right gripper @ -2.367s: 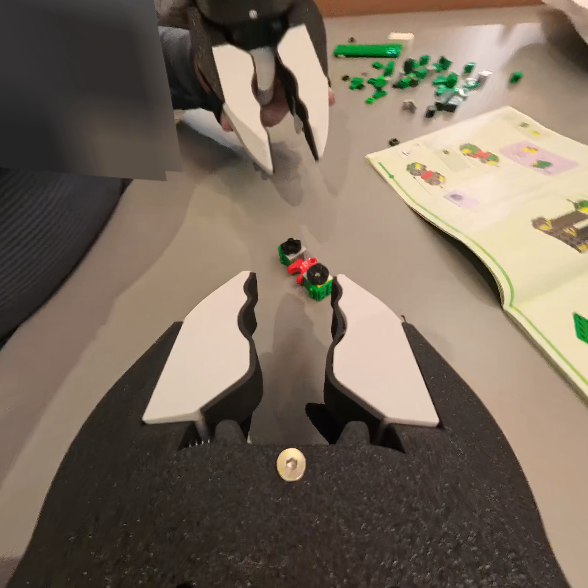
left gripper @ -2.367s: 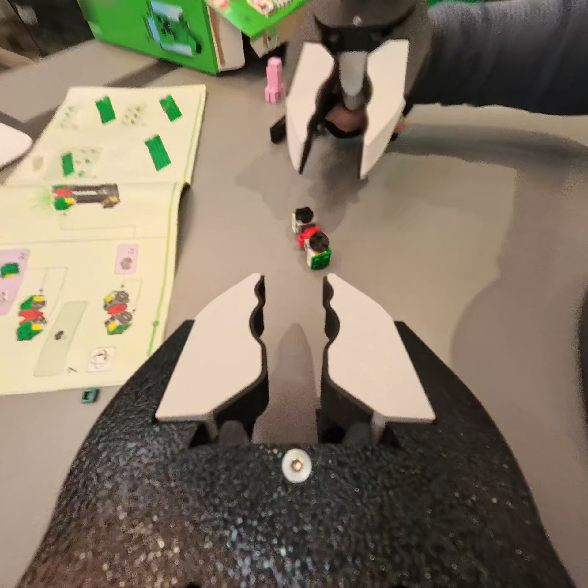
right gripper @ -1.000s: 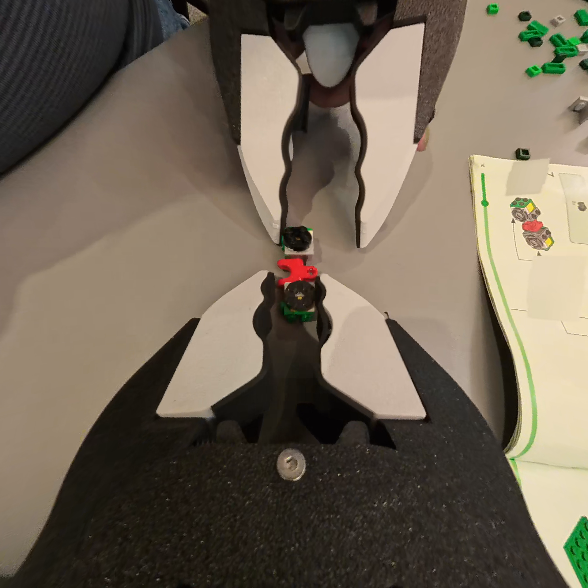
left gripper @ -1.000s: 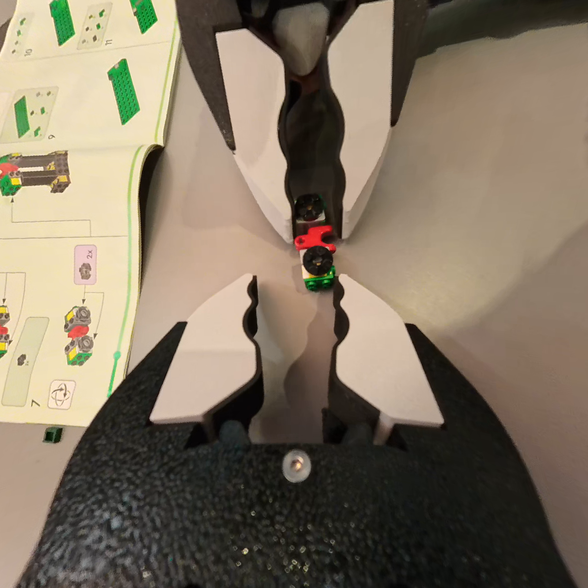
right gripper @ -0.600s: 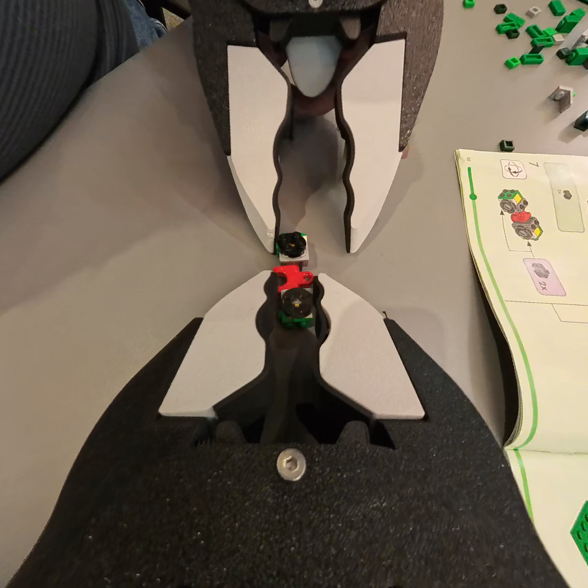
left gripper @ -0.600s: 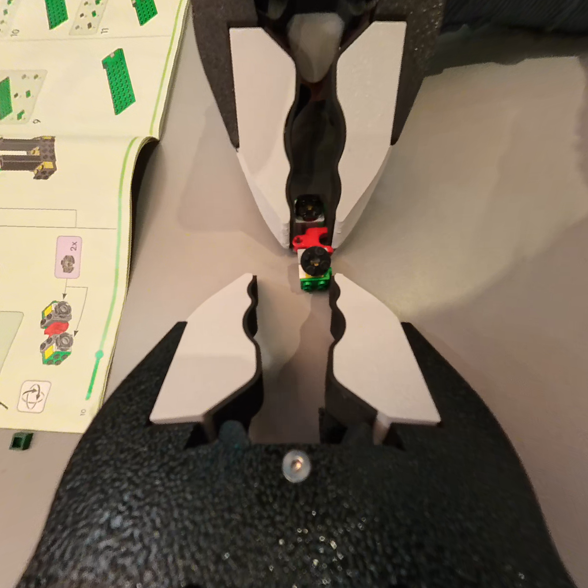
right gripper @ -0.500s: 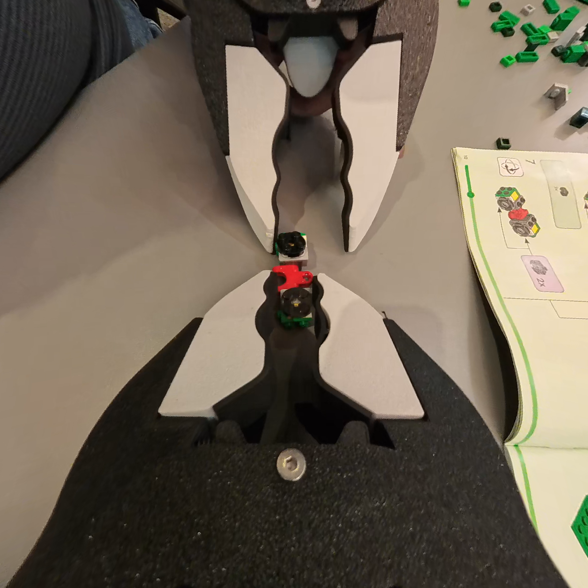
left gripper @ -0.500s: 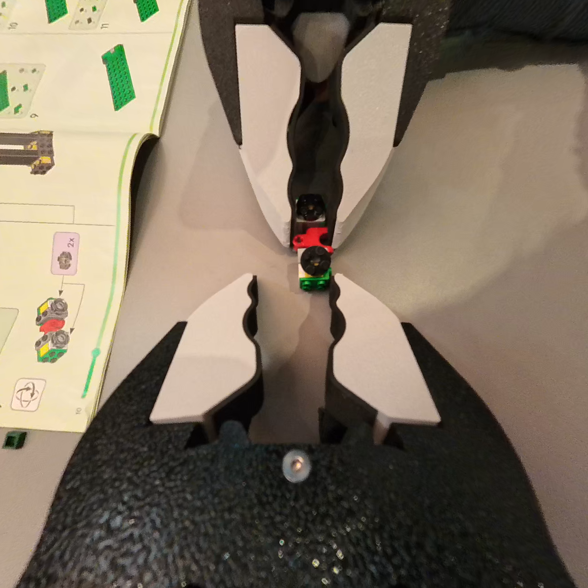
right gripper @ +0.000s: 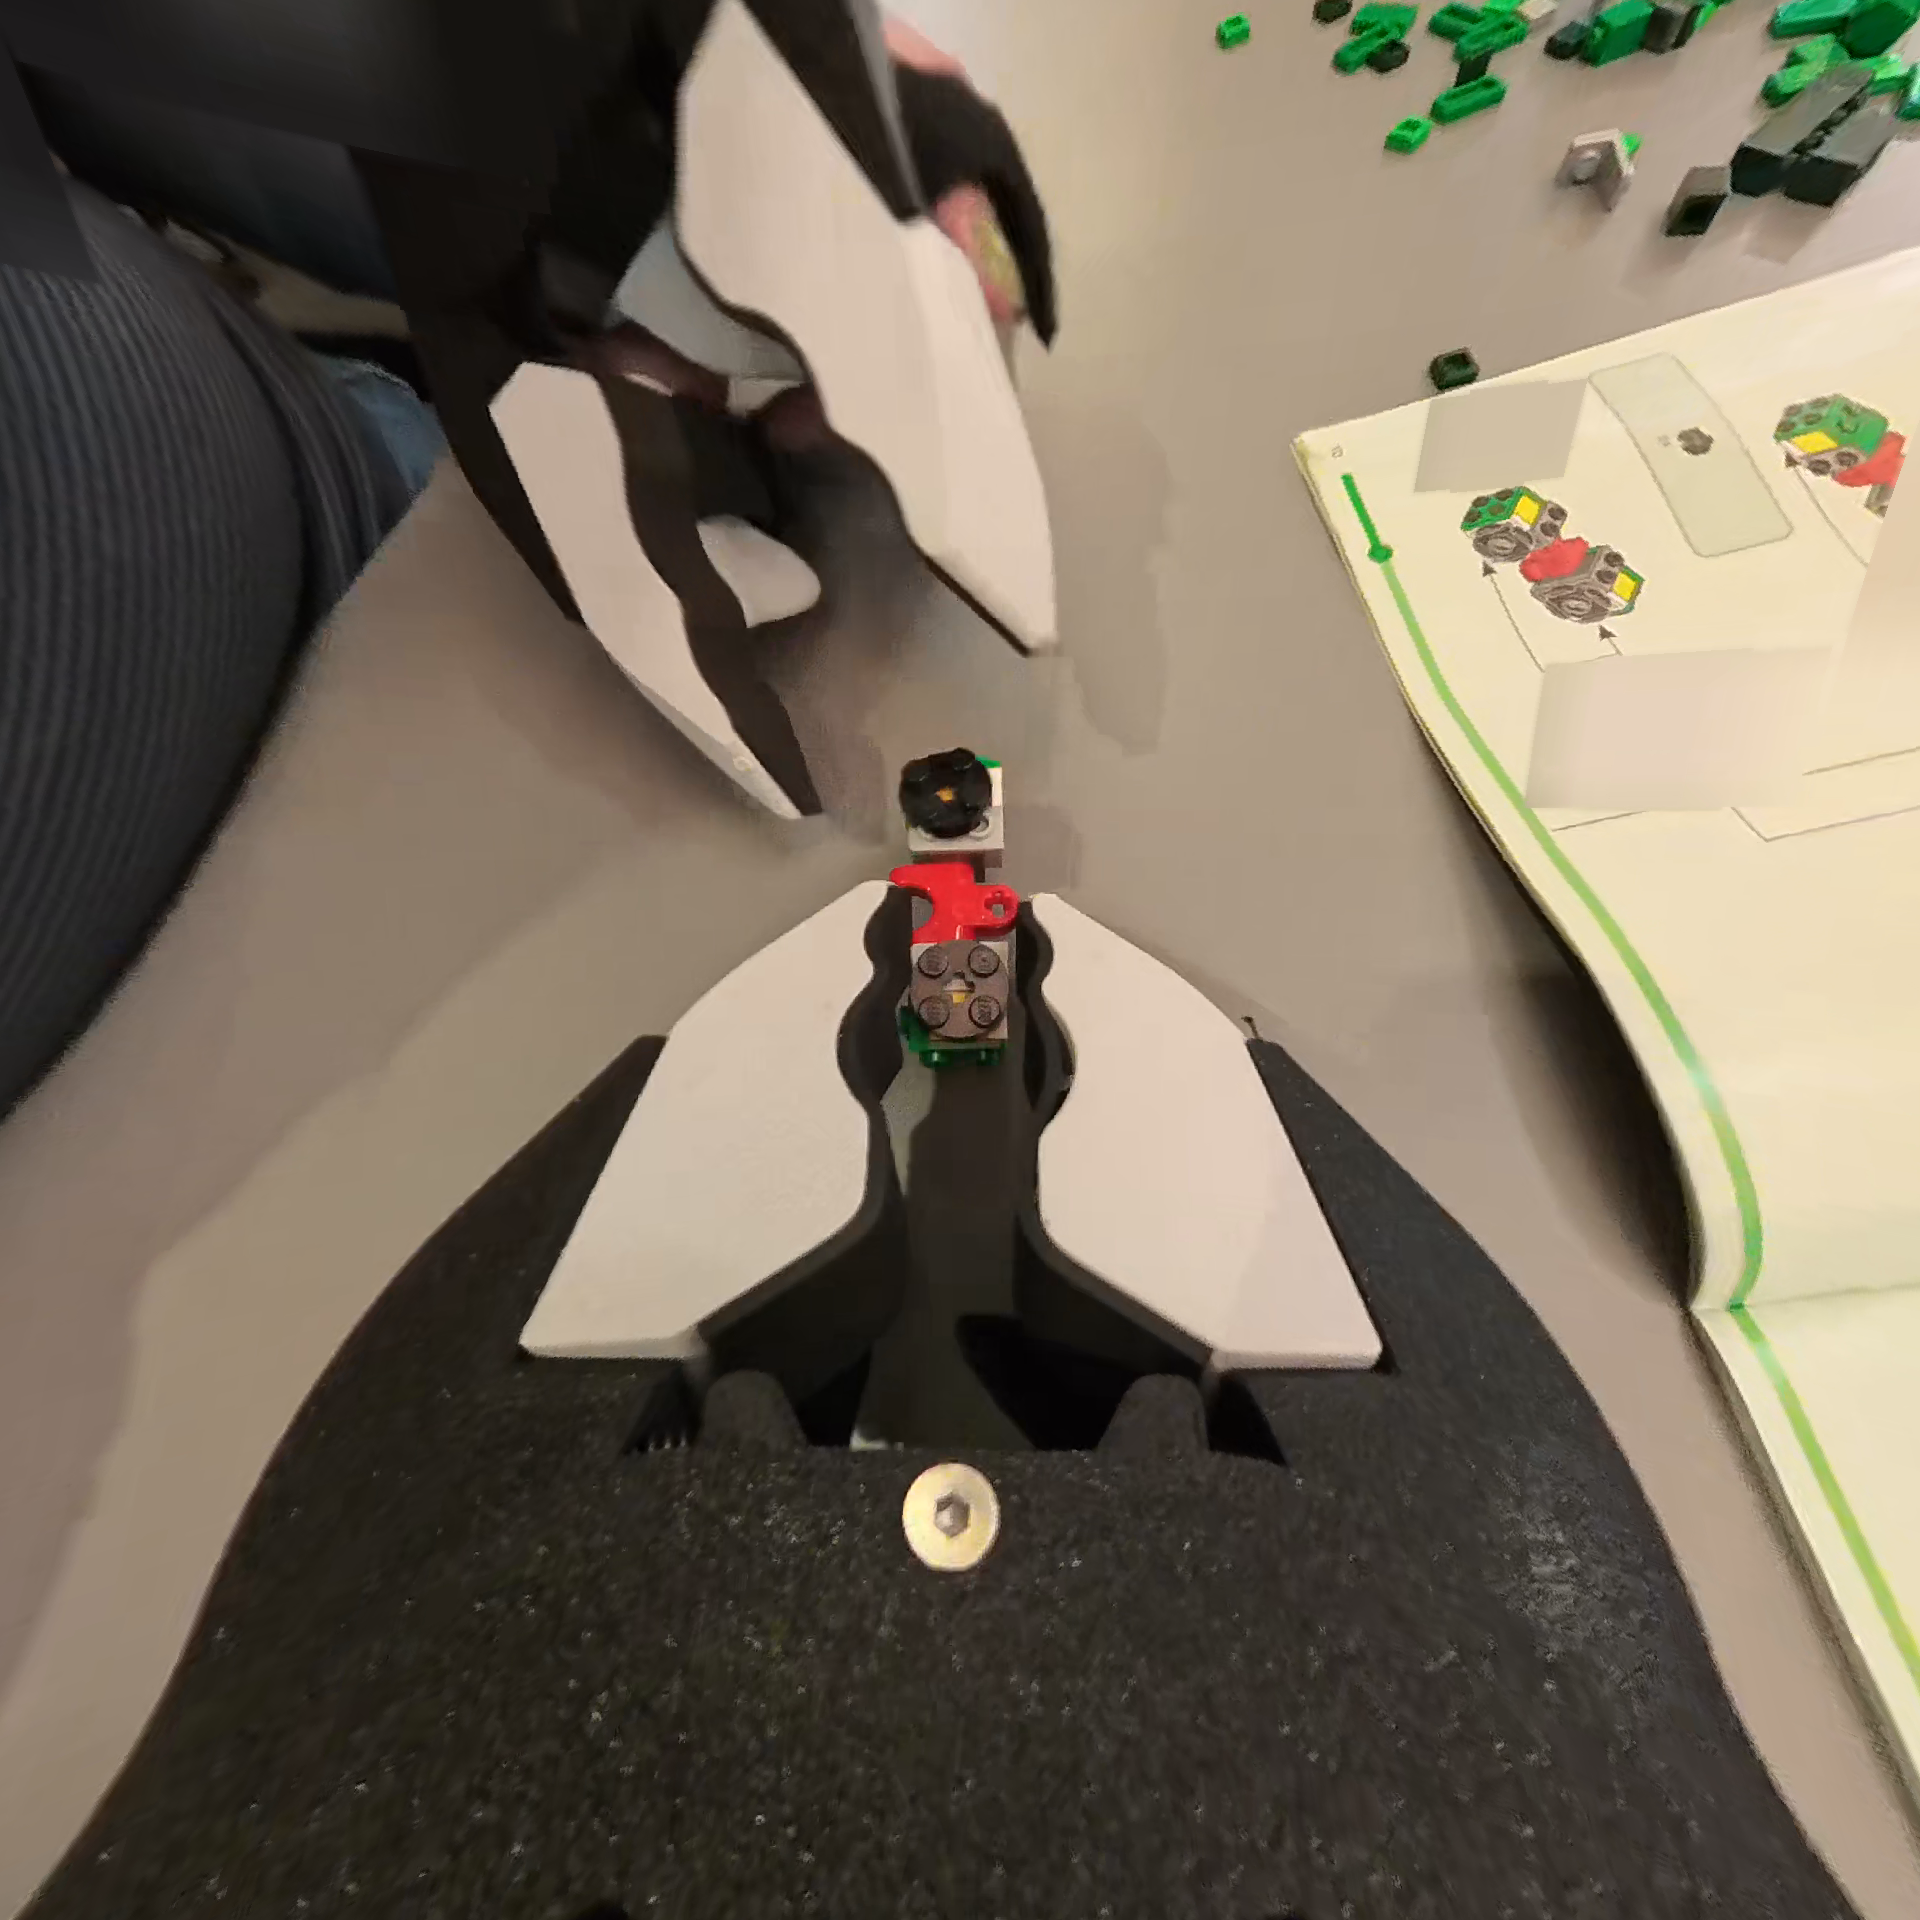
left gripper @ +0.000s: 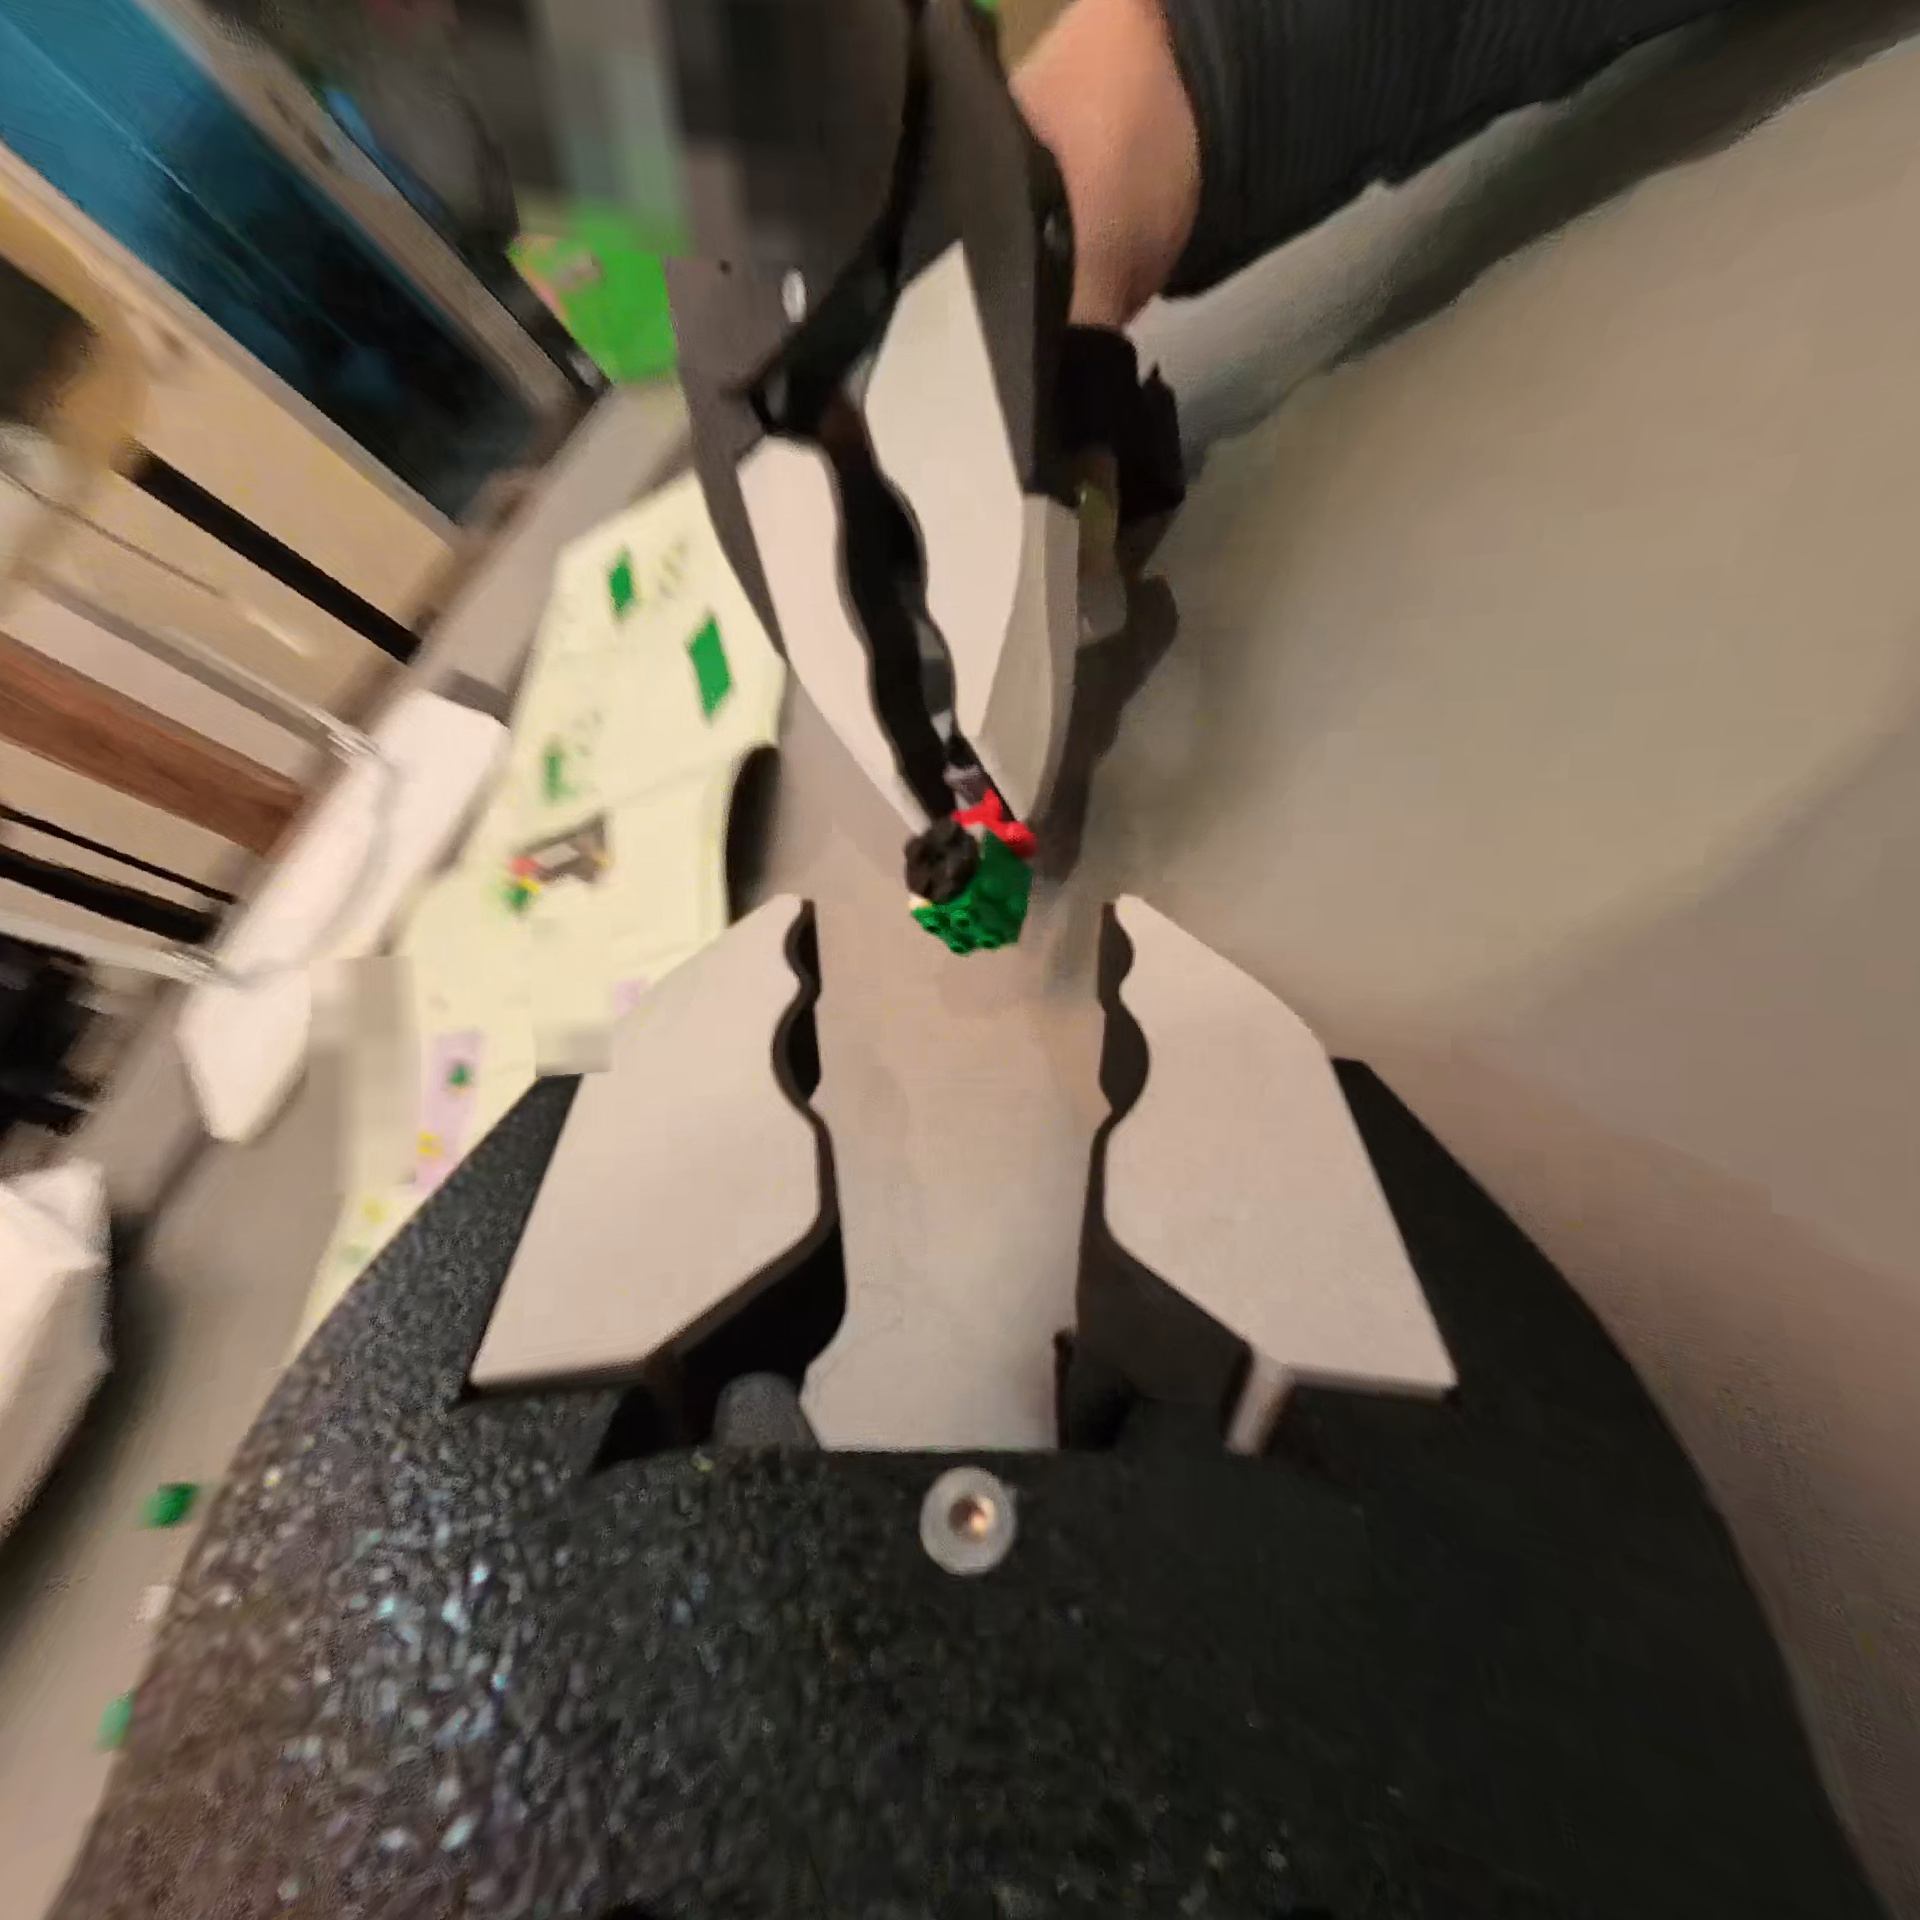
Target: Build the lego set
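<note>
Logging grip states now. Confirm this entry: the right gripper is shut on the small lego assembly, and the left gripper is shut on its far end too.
One error: the left gripper is open and holds nothing, as the left wrist view shows. The right gripper is indeed shut on the small lego assembly.

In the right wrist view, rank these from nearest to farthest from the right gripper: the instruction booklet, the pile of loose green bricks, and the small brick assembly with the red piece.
1. Small brick assembly with the red piece: between the right gripper fingers.
2. Pale instruction booklet: on the right.
3. Pile of loose green bricks: far upper right.
</note>
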Motion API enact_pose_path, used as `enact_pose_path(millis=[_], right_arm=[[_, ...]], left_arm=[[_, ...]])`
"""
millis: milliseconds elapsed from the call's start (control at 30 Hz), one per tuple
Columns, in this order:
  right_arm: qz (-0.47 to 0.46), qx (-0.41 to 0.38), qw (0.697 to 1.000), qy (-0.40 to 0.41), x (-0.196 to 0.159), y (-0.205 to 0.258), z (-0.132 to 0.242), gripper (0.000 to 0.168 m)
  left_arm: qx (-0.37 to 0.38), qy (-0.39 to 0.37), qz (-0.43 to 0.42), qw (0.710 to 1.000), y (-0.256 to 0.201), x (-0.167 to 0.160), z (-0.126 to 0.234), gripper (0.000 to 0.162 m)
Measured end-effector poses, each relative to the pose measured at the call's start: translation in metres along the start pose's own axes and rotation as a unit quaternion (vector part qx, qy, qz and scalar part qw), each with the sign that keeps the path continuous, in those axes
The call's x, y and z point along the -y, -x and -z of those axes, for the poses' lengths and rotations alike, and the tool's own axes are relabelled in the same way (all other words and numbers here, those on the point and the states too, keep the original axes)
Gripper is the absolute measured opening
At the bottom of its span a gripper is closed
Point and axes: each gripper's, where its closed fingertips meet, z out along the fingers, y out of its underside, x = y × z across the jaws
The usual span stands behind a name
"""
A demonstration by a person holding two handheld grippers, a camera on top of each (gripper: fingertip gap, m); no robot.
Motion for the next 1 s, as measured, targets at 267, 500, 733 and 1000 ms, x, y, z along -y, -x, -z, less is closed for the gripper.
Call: enact_pose_path(millis=[267, 500, 733, 1000], right_arm=[[-0.036, 0.012, 0.999, -0.005, 0.052, 0.009, 0.043, 0.019], [-0.071, 0.017, 0.997, -0.009, 0.090, 0.015, 0.072, 0.019], [-0.080, 0.025, 0.996, 0.016, 0.093, 0.024, 0.070, 0.019], [-0.087, 0.047, 0.995, 0.020, 0.101, 0.033, 0.070, 0.019]], left_arm=[[0.061, -0.105, -0.143, 0.982, 0.044, 0.053, 0.022, 0.056], [0.089, -0.136, -0.240, 0.957, 0.066, 0.082, 0.028, 0.052], [0.085, -0.171, -0.280, 0.941, 0.063, 0.098, 0.031, 0.038], [0.062, -0.187, -0.293, 0.936, 0.055, 0.104, 0.035, 0.025]])
